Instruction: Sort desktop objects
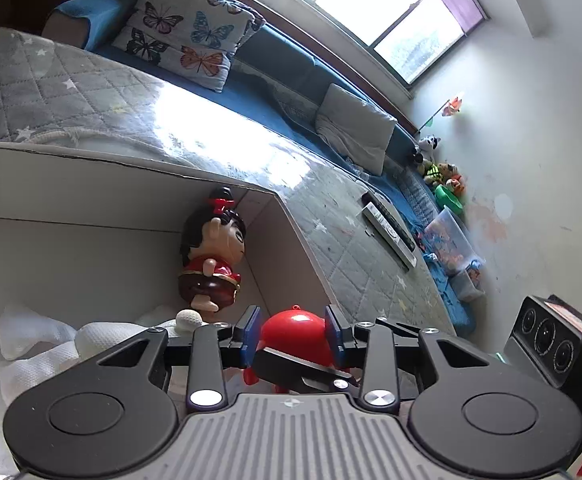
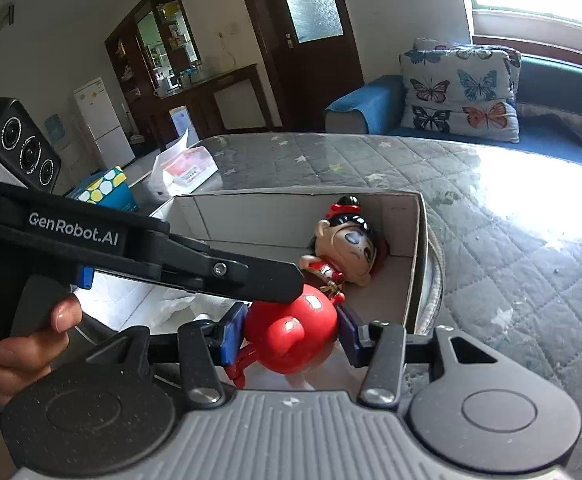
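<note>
Standing beside the table, I see both tools meeting on one red toy (image 1: 293, 334), a round, glossy figure with small red limbs hanging under it. The left gripper (image 1: 294, 326) has its blue pads (image 1: 251, 328) pressed against the toy's two sides, so its jaws are closed on it. Seen from the right wrist, the right gripper (image 2: 291, 332) also flanks the toy (image 2: 291, 320), one pad (image 2: 231, 336) on each side and both seeming to touch it, so these jaws look clamped on it too. The left gripper (image 2: 287, 284) crosses in from the left of the right jaws, with its tip over the top of the toy. A hand (image 2: 23, 344) grasps its handle.

Just ahead of both sets of jaws is an open cardboard box (image 2: 251, 220), and the toy is held over its near end. Further ahead of the jaws, a doll (image 2: 347, 252) with black hair and a red outfit lies against the box's far corner. To the left of the left jaws, crumpled white paper (image 1: 39, 344) sits in the box. The box rests on a grey quilted cover (image 2: 511, 280) with stars on it.
</note>
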